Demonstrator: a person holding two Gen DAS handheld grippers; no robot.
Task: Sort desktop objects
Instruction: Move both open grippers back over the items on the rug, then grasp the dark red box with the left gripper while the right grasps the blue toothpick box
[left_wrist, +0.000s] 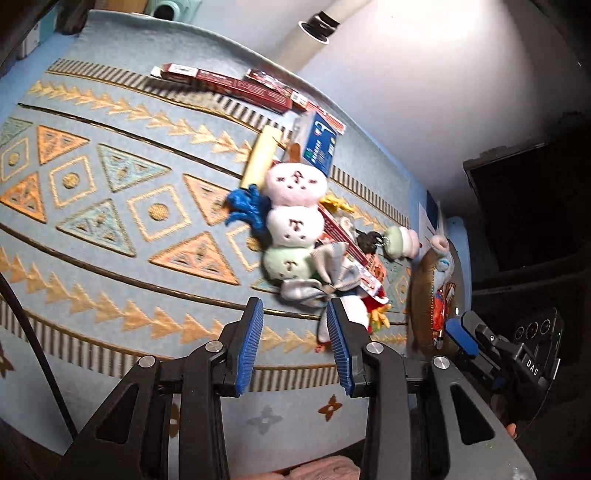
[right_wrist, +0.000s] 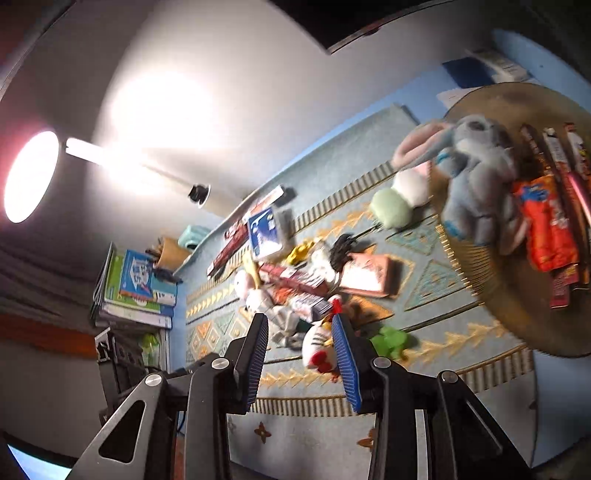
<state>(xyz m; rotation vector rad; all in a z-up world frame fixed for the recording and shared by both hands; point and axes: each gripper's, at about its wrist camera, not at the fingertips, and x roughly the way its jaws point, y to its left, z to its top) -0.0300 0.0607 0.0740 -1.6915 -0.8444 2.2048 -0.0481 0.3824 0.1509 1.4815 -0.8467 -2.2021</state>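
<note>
A pile of small objects lies on a patterned blue mat (left_wrist: 110, 229): a three-ball plush skewer (left_wrist: 293, 218), a blue toy (left_wrist: 245, 208), a grey bow (left_wrist: 317, 282), red snack boxes (left_wrist: 236, 85) and a blue box (left_wrist: 317, 142). My left gripper (left_wrist: 295, 343) is open and empty, just short of the grey bow. My right gripper (right_wrist: 300, 360) is open and empty above a white plush with red trim (right_wrist: 317, 350). The right gripper also shows in the left wrist view (left_wrist: 458, 334). A round woven tray (right_wrist: 517, 314) holds a grey-blue plush bunny (right_wrist: 476, 173) and snack packets (right_wrist: 546, 229).
A stack of books (right_wrist: 136, 291) and a mint camera (right_wrist: 192, 236) stand at the mat's far end. A lit desk lamp (right_wrist: 29, 177) shines on the wall. A green toy (right_wrist: 391, 341) and a pink card (right_wrist: 369, 277) lie on the mat. A dark box (left_wrist: 524, 203) stands off the mat.
</note>
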